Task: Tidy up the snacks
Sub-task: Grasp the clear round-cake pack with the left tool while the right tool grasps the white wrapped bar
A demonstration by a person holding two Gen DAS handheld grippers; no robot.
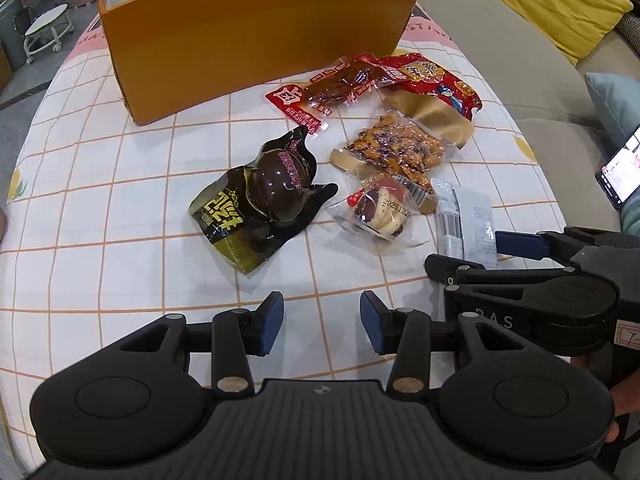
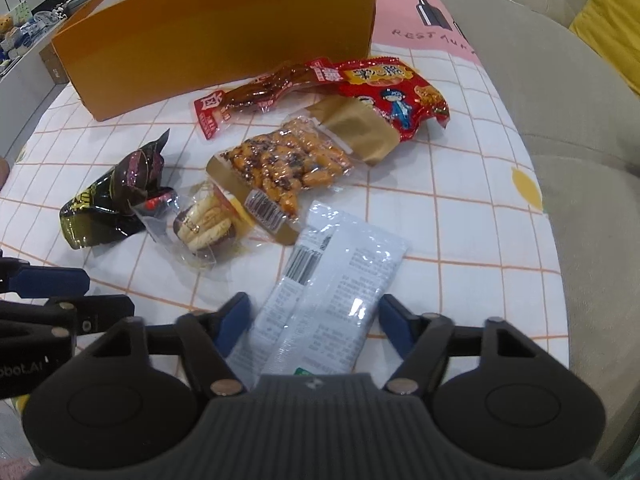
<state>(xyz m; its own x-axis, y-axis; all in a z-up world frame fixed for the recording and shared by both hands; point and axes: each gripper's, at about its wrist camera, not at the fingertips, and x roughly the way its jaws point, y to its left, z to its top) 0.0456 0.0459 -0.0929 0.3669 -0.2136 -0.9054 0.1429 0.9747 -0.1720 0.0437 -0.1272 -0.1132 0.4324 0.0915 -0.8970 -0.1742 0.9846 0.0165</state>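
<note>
Lying on the checked cloth (image 1: pixel 120 208) in front of the orange box (image 1: pixel 256 40) are six snack packs: a dark egg pack (image 1: pixel 256 200), a red strip pack (image 1: pixel 320 92), a red bag (image 2: pixel 396 96), a nut pack (image 2: pixel 280 168), a biscuit pack (image 2: pixel 204 224) and a white pack (image 2: pixel 332 280). Hovering over bare cloth, the left gripper (image 1: pixel 322 324) is showing its jaws apart with nothing between them. Straddling the white pack's near end is the right gripper (image 2: pixel 314 316), jaws apart, pads not pressing on it
</note>
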